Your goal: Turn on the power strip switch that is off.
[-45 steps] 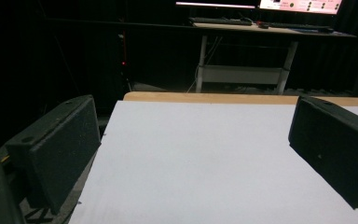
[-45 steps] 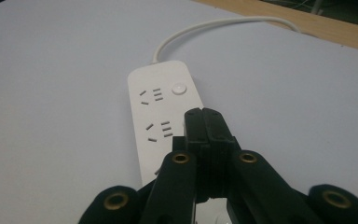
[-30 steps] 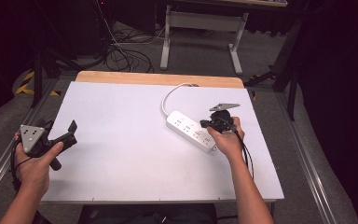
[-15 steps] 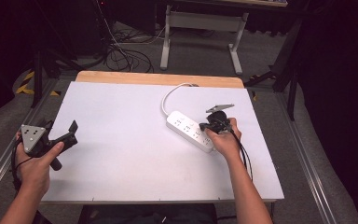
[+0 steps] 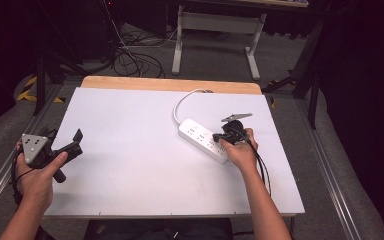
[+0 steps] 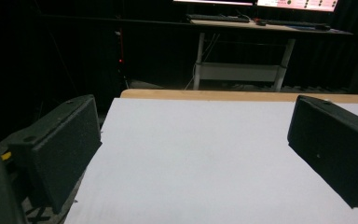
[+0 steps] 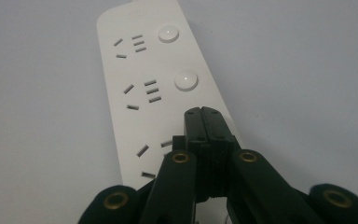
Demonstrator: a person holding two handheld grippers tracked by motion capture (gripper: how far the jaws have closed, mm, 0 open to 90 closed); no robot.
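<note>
My right gripper [image 7: 204, 116] has its jaws closed, tips over the strip's [image 7: 154, 79] third switch, likely to press it; left gripper [image 5: 62, 147] idles with jaws open.

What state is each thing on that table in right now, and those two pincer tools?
Power strip: flat on the table, sockets up, nothing plugged in; cord runs off the far edge.
Right gripper: jaws shut, tips over the strip's nearest button, nothing held.
Left gripper: jaws open, nothing between them, near the table's left edge.
</note>
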